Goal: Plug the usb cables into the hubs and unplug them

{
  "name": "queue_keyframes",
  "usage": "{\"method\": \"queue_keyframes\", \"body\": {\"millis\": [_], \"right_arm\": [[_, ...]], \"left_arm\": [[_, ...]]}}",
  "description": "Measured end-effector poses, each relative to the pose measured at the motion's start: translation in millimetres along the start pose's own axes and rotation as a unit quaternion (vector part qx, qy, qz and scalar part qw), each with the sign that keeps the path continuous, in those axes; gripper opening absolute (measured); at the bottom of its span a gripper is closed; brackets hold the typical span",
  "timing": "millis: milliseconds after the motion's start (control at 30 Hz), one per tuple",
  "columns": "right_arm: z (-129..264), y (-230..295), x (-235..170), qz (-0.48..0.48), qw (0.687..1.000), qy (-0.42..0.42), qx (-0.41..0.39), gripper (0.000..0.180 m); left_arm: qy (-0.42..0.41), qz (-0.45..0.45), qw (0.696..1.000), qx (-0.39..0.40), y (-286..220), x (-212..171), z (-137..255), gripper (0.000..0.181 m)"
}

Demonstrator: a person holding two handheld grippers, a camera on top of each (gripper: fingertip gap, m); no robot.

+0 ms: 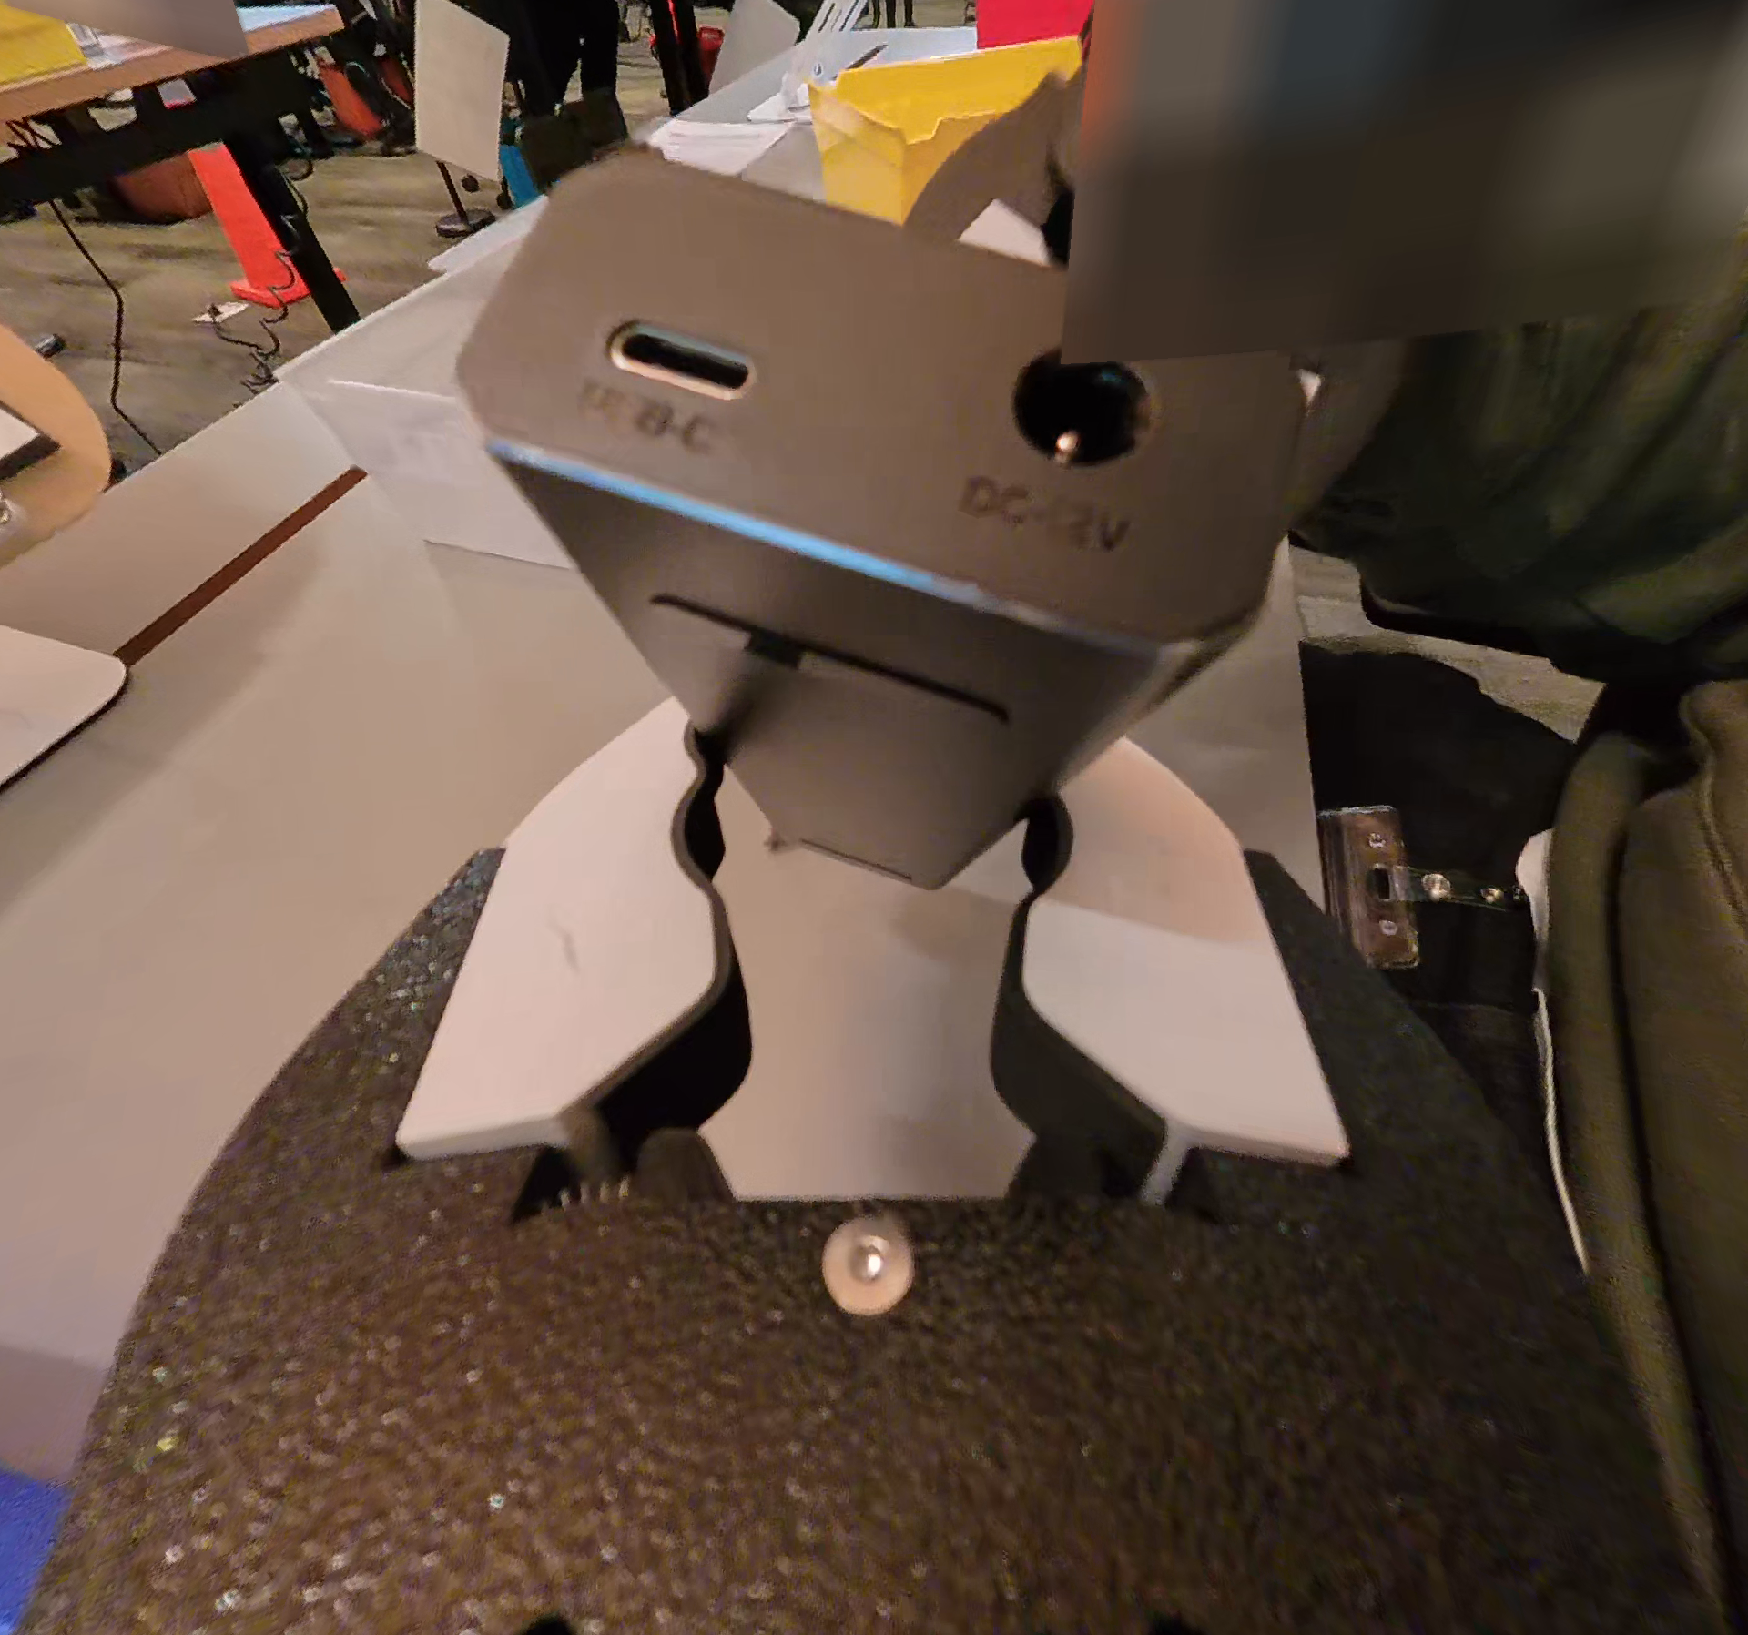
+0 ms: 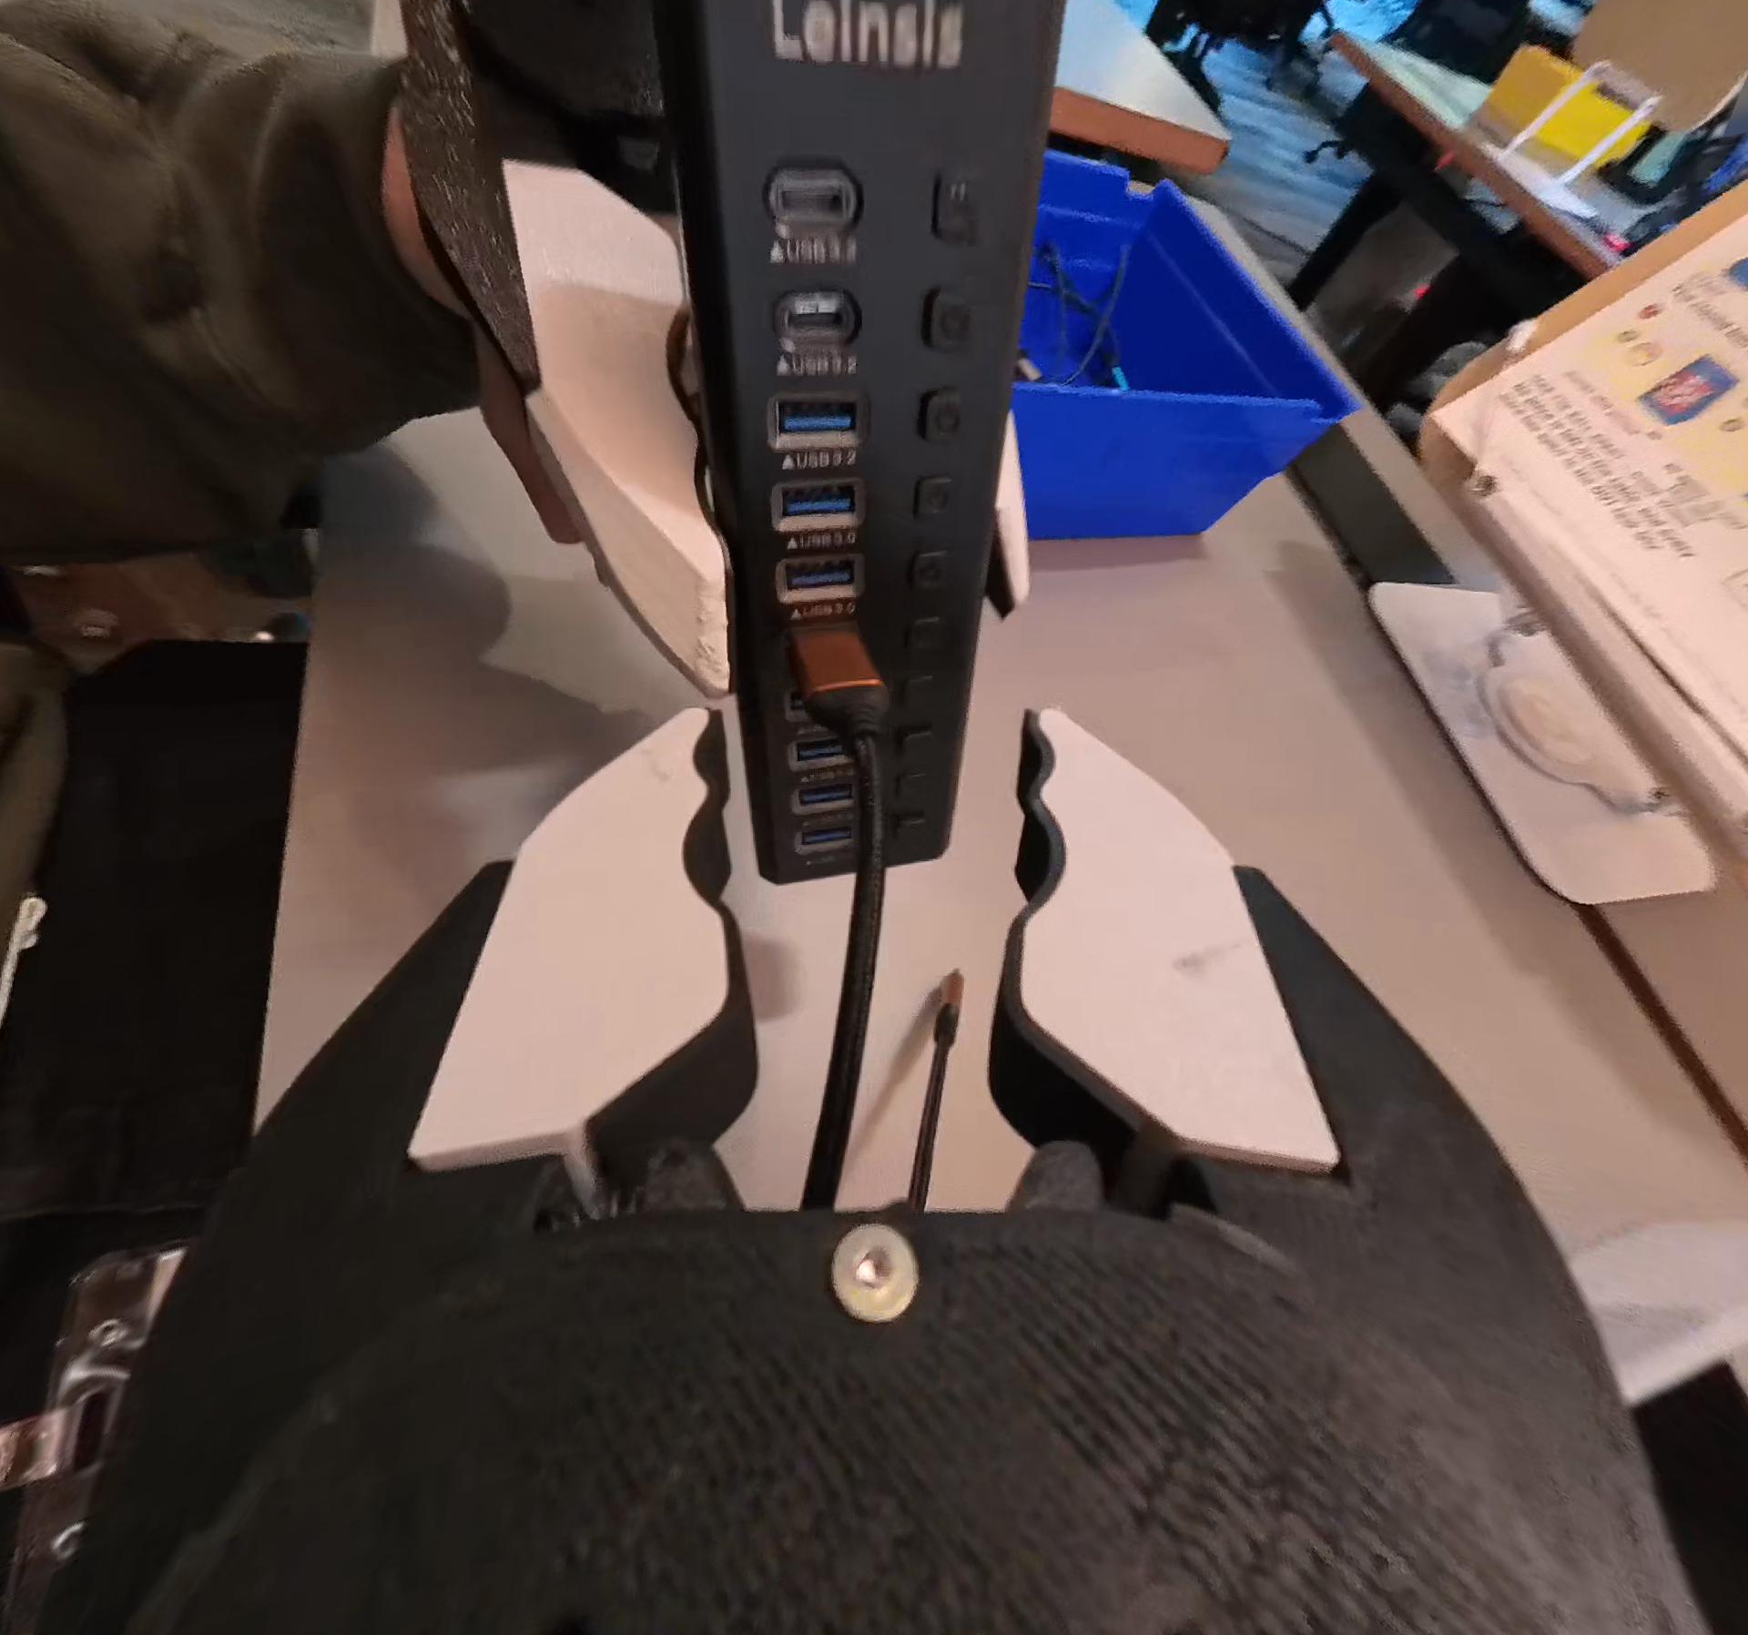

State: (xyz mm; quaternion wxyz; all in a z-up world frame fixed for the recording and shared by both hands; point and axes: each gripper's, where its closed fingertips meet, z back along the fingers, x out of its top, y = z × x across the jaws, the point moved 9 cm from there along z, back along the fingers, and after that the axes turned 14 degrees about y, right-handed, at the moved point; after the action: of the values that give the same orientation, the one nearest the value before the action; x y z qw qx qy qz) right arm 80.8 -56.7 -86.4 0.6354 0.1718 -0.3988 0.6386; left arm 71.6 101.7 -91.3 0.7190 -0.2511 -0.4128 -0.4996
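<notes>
In the right wrist view a long black USB hub (image 2: 851, 114) with a row of ports stands upright above the grey table (image 2: 1230, 738). My left gripper (image 2: 851, 540) reaches in from the left and its white fingers (image 2: 643, 492) clamp the hub's sides. An orange-collared USB plug (image 2: 832, 667) sits in a middle port. Its black braided cable (image 2: 851, 975) runs down between my right gripper's fingers. My right gripper (image 2: 875, 795) is open, its tips either side of the hub's lower end. In the left wrist view my left gripper (image 1: 870, 819) is shut on the hub (image 1: 851, 474), whose end face shows.
A thin loose cable end (image 2: 946, 1022) lies between the right fingers. A blue bin (image 2: 1182, 436) stands behind the hub. A cardboard box with a printed sheet (image 2: 1608, 474) is at the right. A yellow box (image 1: 908, 124) and a person's green sleeve (image 1: 1532, 492) are close by.
</notes>
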Motion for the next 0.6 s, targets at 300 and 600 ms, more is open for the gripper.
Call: {"method": "queue_keyframes", "body": {"millis": [300,600], "right_arm": [[-26,5,-7,-0.035,0.999,-0.038,0.011,0.055],[-32,10,-4,-0.059,0.994,-0.096,0.015,0.057]], "left_arm": [[-0.007,0.022,1.000,0.004,-2,7,4,0.061],[-0.074,0.015,0.997,-0.012,-2,10,12,0.062]]}}
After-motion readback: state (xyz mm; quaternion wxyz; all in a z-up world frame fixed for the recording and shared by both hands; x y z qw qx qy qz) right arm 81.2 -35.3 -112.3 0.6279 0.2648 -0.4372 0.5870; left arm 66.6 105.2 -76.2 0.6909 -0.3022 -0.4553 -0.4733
